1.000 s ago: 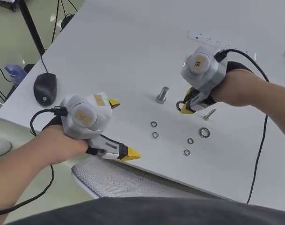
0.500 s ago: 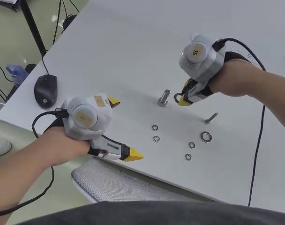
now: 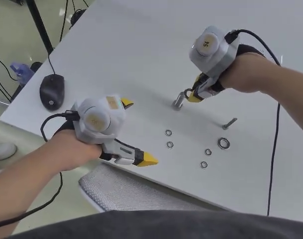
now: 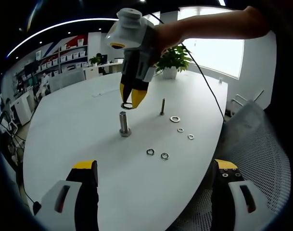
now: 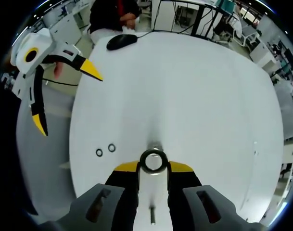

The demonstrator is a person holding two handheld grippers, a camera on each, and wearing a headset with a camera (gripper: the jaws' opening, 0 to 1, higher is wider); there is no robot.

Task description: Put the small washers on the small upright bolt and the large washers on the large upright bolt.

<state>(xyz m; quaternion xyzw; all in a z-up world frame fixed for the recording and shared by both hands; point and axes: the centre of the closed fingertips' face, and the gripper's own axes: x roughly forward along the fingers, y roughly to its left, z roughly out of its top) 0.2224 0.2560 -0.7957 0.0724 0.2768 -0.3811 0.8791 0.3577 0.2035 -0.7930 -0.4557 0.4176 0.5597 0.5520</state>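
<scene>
The right gripper [image 3: 188, 95] has its jaws clamped on a large washer [image 5: 152, 160], which it holds flat just above the top of the large upright bolt [image 4: 123, 124]; in the left gripper view a small gap shows between them. The small upright bolt [image 3: 229, 123] stands to the right, with a second large washer [image 3: 223, 144] lying just near of it. Four small washers lie flat on the white table [image 3: 141, 50]: one pair [image 3: 168, 132] near the large bolt and another pair [image 3: 208, 152] further right. The left gripper [image 3: 138, 131] hovers over the table's near left edge, jaws wide apart and holding nothing. A computer mouse [image 3: 52, 92] sits at the far left.
</scene>
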